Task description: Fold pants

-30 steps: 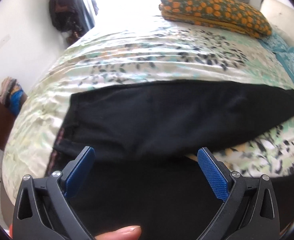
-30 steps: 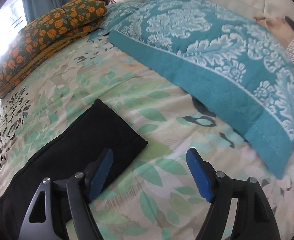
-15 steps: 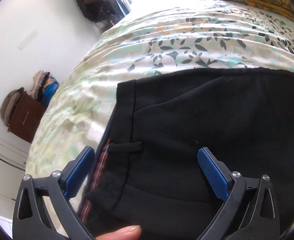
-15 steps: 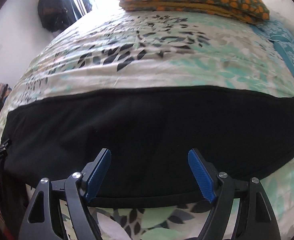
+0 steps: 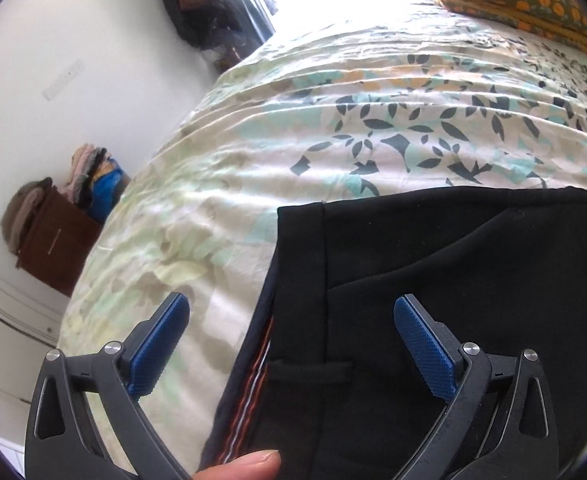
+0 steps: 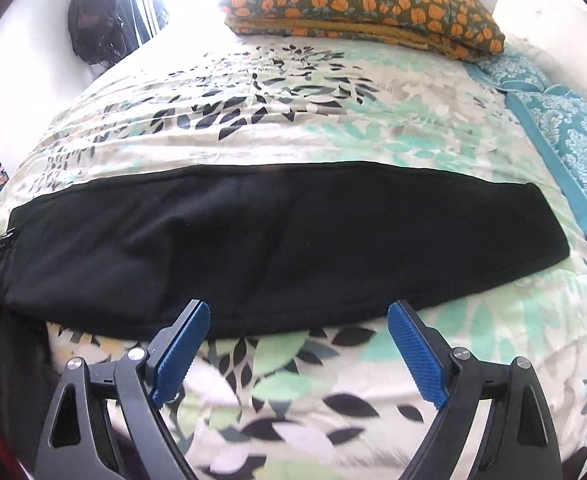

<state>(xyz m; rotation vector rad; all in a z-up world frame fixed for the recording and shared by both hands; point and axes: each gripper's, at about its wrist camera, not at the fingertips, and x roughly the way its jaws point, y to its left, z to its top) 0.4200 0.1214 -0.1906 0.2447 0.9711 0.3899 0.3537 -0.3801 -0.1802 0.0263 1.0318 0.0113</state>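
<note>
Fingers [image 6: 179, 346] of the right gripper [image 6: 297, 350] are opening wide, with nothing between them, above the leafy bed cover [image 6: 277, 392] just in front of the long black cloth pants [image 6: 293, 240]. Left gripper [image 5: 291, 350] fingers [image 5: 159, 344] stand wide open too, holding nothing, over the waistband end of the pants. The pants lie flat across the bed.

If a finger dips too low, it could pinch the bed cover along with the pants. Grabbing only the top layer could make the fold crooked, and the soft cloth may bunch up or slip.
</note>
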